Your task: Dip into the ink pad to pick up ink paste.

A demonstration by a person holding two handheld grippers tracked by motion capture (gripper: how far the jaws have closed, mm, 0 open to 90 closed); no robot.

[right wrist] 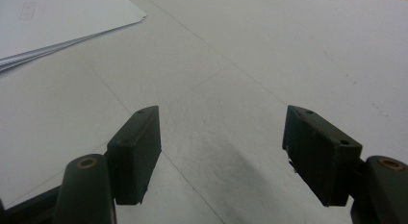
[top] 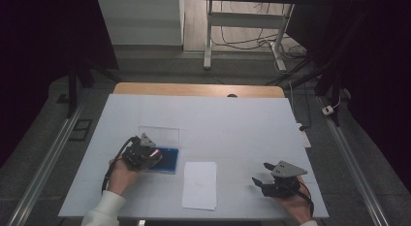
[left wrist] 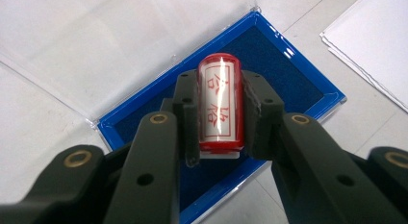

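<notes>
White table (top: 242, 124): L gripper (left wrist: 220, 113) clamps red stamp (left wrist: 220, 103) over blue inkpad (left wrist: 288, 70).

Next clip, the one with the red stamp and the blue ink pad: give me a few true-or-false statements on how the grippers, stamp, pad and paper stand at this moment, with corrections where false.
1. The left gripper is shut on the red stamp. True.
2. The stamp is held over the paper stack. False: it is over the blue ink pad.
3. The right gripper holds a sheet of paper. False: its jaws stand open with nothing between them, above bare white table.
4. The ink pad's clear lid is open. True: it lies folded back behind the pad.
5. The paper stack lies between the two grippers in the high view. True.
</notes>
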